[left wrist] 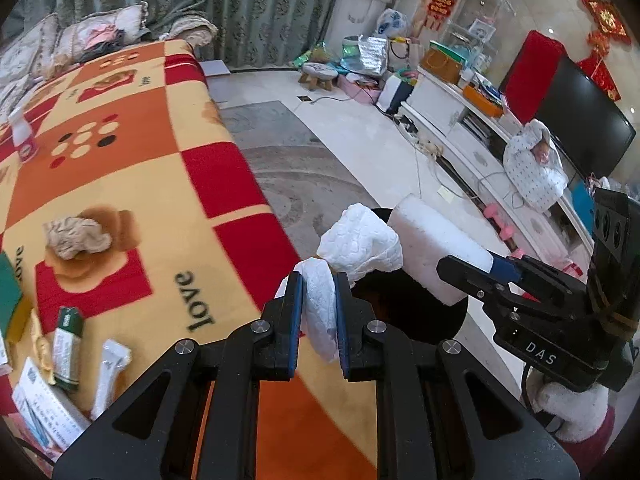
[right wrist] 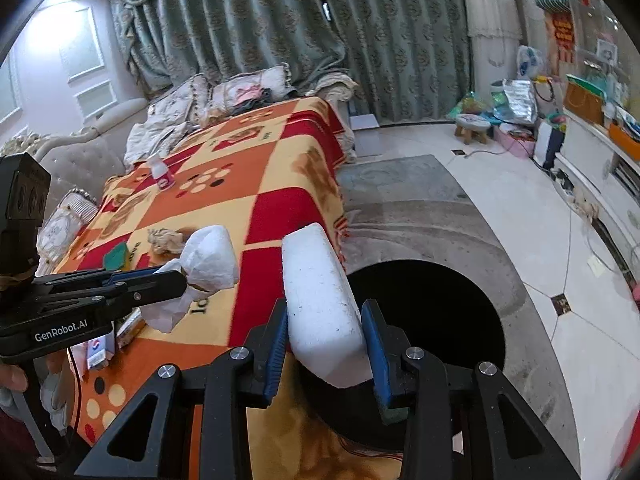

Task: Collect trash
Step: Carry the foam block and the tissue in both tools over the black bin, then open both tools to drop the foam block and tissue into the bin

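One tissue wad, one foam block

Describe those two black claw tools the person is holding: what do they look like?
The left gripper and right gripper match: black angular frames with triangular cut-outs, silver round bolts and blue-lined jaws. Seen side-on, one body reads "GenRobot.AI", the other "DAS", each carrying a dark boxy camera block. A white fluffy cuff over a dark red sleeve shows.

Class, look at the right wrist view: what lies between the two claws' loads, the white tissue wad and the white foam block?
Only patterned blanket shows between the tissue wad and foam block; nothing else lies there in the right wrist view.
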Demonstrator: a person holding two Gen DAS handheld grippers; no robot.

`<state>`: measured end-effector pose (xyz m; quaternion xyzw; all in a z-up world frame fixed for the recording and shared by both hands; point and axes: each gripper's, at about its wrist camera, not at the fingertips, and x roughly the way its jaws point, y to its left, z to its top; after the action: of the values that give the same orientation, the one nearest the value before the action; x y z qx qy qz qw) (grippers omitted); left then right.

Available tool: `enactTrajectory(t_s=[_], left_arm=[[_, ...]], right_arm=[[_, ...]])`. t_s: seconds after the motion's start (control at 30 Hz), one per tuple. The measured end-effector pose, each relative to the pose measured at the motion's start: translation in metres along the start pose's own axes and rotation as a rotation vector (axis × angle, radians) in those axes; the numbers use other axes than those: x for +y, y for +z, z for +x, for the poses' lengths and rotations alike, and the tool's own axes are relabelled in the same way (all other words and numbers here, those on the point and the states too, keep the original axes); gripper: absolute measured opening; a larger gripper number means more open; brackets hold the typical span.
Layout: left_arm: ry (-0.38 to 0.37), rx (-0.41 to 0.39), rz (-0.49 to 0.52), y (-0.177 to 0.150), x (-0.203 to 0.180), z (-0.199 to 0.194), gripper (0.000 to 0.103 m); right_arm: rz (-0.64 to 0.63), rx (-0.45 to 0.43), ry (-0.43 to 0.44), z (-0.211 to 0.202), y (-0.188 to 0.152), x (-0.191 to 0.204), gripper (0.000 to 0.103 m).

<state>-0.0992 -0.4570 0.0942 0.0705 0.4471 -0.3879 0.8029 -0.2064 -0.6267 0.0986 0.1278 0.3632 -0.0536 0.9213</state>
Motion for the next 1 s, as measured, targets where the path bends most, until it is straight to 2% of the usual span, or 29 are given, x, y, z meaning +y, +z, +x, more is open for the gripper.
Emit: enactTrajectory(t_s=[0.37,0.73,0.77,0.87,1.0], left_arm=[[-0.029,0.050,-0.023,0.008,-0.017,0.035,0.013],[-0.073,0.056,-0.051,0.011,-0.026,0.052,0.015],[-0.080,0.057,-0.052,0.012,-0.026,0.052,0.019],[-0.097,0.057,-0.056,0.011,-0.026,0.052,0.040],[-0.087,0.054,-0.043,0.008,-0.025,0.047,0.042]], right_arm=[[0.059,0.012,-0.038,0.005,-0.005,-0.033,0.035],[0.102,0.035,-0.068,0.013,-0.008,-0.055,0.037],[0.108,0.036,-0.073,0.014,-0.008,-0.056,0.038],[0.131,0.036,-0.079,0.014,-0.008,-0.060,0.044],[0.136,0.042,-0.080,0.013,-0.009,-0.060,0.045]])
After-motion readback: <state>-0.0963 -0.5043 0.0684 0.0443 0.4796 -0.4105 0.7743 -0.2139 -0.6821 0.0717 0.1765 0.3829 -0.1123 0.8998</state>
